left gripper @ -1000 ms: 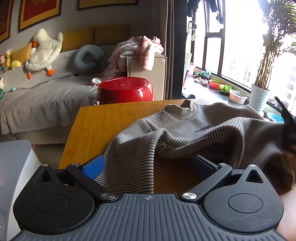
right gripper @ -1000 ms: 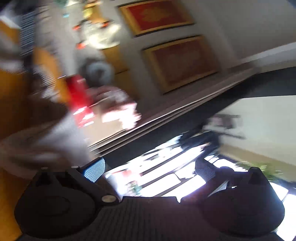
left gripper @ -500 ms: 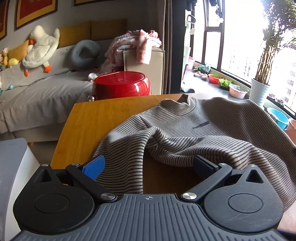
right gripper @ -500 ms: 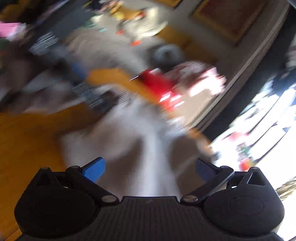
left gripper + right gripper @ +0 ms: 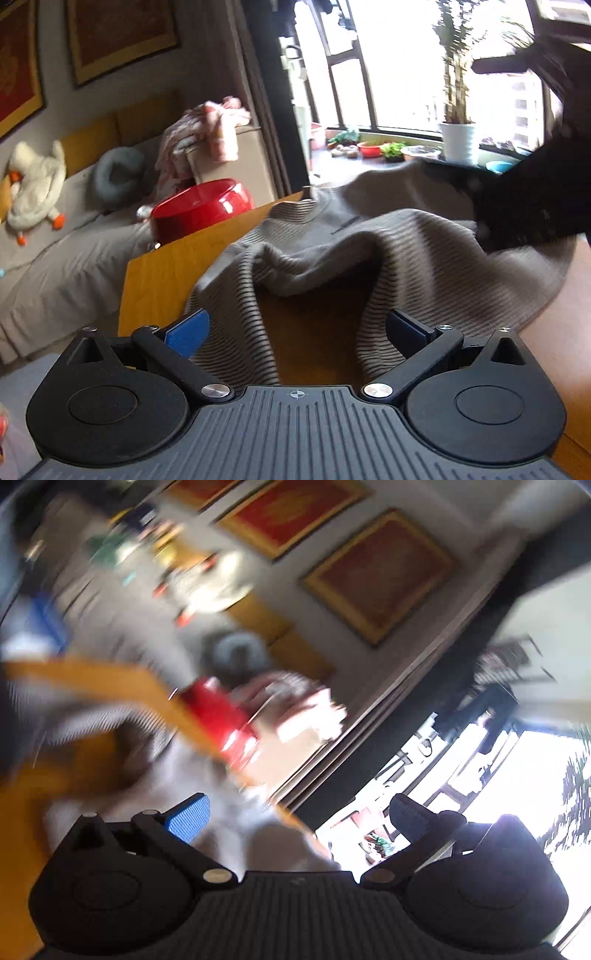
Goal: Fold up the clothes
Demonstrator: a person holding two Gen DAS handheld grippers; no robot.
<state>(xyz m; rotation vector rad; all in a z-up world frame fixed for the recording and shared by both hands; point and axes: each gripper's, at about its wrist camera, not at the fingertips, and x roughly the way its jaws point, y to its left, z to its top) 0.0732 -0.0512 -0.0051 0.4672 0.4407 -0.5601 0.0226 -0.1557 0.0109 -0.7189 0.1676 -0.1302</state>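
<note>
Wooden table (image 5: 155,284) bears striped sweater (image 5: 332,254); sofa (image 5: 66,251) behind; both hand-held grippers spread

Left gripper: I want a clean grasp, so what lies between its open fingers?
In the left wrist view, the left gripper frames bare wooden table, with striped sweater folds at both fingers.

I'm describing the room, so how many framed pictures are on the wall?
2 in the left wrist view: one frame at the far left edge, another frame right of it, both above the sofa. Both are cropped by the image edge, so more may be hidden.
</note>
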